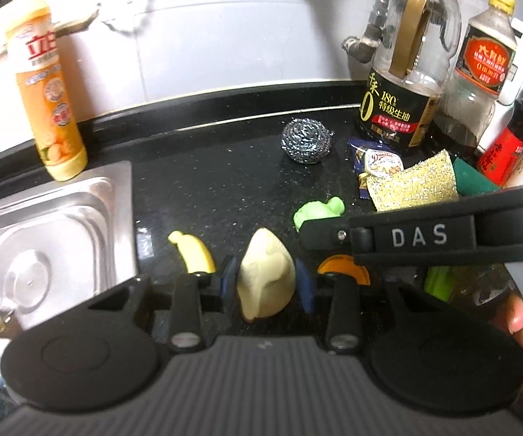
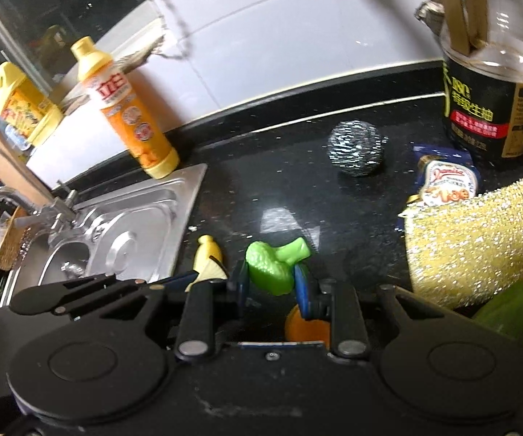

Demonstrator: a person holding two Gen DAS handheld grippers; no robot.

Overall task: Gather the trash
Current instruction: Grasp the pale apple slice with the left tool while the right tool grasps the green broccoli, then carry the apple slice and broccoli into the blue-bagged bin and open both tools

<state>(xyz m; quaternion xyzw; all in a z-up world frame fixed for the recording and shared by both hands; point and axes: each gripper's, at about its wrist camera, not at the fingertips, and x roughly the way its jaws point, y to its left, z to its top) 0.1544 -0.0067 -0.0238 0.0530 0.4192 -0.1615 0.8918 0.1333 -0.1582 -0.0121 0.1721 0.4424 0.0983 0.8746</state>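
My left gripper (image 1: 266, 283) is shut on a cream, cone-shaped toy piece (image 1: 265, 276) just above the black counter (image 1: 206, 189). My right gripper (image 2: 270, 278) is shut on a bright green broccoli toy (image 2: 274, 263); the same toy shows in the left wrist view (image 1: 317, 212), partly behind the right gripper's black body. A yellow banana toy (image 1: 193, 252) lies left of the left fingers and also shows in the right wrist view (image 2: 208, 259). An orange piece (image 2: 305, 325) lies under the right gripper. A blue cookie wrapper (image 1: 374, 163) lies at the right.
A steel sink (image 1: 43, 239) is at the left, with an orange detergent bottle (image 1: 48, 83) behind it. A steel wool ball (image 1: 306, 140), a gold sponge (image 1: 412, 181), a soy sauce bottle (image 1: 403, 72) and other bottles stand at the back right.
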